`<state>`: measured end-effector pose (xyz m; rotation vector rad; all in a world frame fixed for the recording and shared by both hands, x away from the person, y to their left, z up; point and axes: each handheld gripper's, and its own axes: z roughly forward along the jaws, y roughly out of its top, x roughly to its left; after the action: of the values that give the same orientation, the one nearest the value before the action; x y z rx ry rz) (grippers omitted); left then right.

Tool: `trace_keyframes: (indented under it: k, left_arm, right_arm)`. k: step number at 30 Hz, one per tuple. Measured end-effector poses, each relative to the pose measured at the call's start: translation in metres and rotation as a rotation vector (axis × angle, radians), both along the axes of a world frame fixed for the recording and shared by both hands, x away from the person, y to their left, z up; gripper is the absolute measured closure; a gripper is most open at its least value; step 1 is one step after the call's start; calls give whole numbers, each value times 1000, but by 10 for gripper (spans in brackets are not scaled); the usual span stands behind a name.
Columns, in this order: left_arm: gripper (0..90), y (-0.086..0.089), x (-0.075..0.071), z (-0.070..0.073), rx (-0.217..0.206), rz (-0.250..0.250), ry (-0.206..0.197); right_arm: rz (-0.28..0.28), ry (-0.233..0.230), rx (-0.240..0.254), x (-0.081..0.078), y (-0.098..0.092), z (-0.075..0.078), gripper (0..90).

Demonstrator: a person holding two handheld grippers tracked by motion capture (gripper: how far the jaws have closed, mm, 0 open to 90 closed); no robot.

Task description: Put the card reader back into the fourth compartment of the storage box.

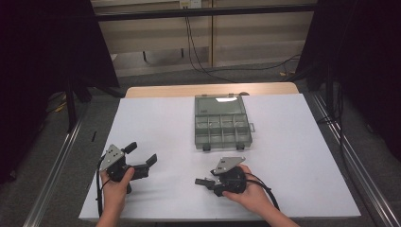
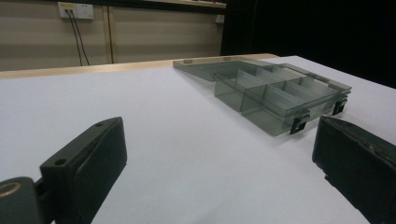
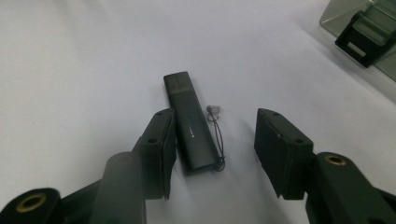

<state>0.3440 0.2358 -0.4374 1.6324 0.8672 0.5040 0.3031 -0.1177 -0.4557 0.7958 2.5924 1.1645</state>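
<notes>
A slim black stick with a short cord and a tiny metal ring lies flat on the white table sheet. My right gripper straddles it: the left jaw rests against the stick's side, while the right jaw stands well apart from it. From above, the right gripper lies low at the front middle and points left. My left gripper sits at the front left, open, nothing between its jaws. A grey see-through compartment box lies open at the table's middle.
The box has several dividers and black latches on its near edge, just beyond the right gripper. The table's wooden far edge faces a wall with hanging cables. Dark curtains flank both sides.
</notes>
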Motion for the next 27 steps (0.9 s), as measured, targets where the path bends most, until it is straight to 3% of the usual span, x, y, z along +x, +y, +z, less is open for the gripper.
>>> trace_keyframes:
  k: [13,27]
  left_arm:
    - [33,-1,0,0,-5,-3,0]
    - [33,1,-1,1,-18,-10,-4]
  right_arm:
    - [33,15,3,-1,12,1,740]
    - [25,82,32,6,7,3,743]
